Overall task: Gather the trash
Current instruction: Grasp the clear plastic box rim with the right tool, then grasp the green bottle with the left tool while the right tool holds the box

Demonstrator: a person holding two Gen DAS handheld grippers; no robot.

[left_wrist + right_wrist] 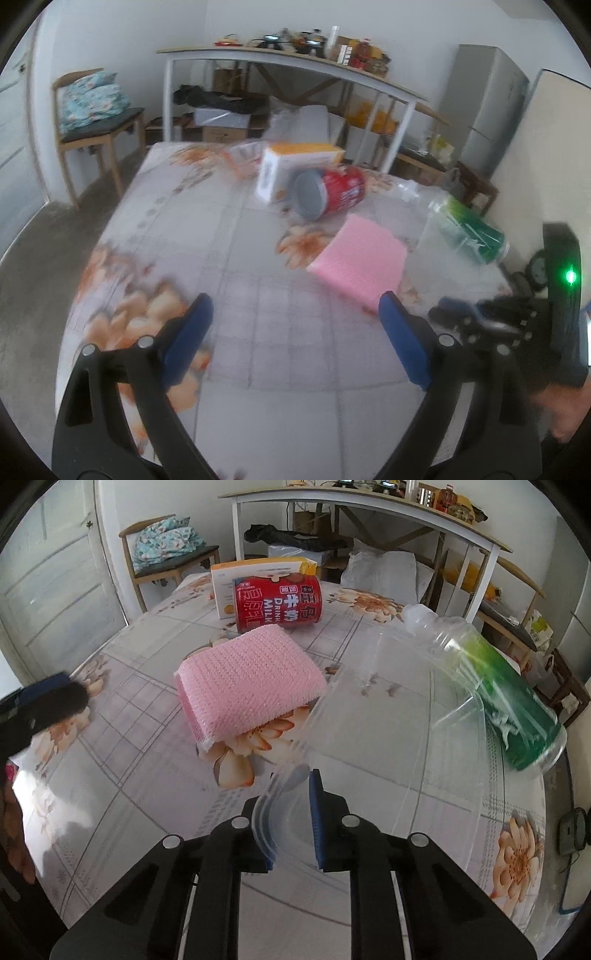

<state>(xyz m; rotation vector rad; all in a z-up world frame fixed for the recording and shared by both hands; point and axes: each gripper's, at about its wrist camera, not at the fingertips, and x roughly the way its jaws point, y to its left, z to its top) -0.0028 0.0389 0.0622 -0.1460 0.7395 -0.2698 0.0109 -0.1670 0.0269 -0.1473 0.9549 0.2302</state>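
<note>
On the flowered tablecloth [122,786] lie a red milk can [277,603] on its side, a white and orange carton [258,570] behind it, a pink sponge cloth [248,679] and a clear bottle with a green label [495,686]. My right gripper [295,812] is shut on the rim of a clear plastic cup [388,731], held tilted above the table in front of the bottle. My left gripper [295,317] is open and empty over the table, short of the pink cloth [358,258], the can [328,194] and the carton [295,162].
A wooden chair [99,125] with folded bedding stands at the far left. A long white table [288,59] with boxes under it runs along the back wall. A grey fridge [484,107] stands at the right. The other gripper shows at the right edge [517,325].
</note>
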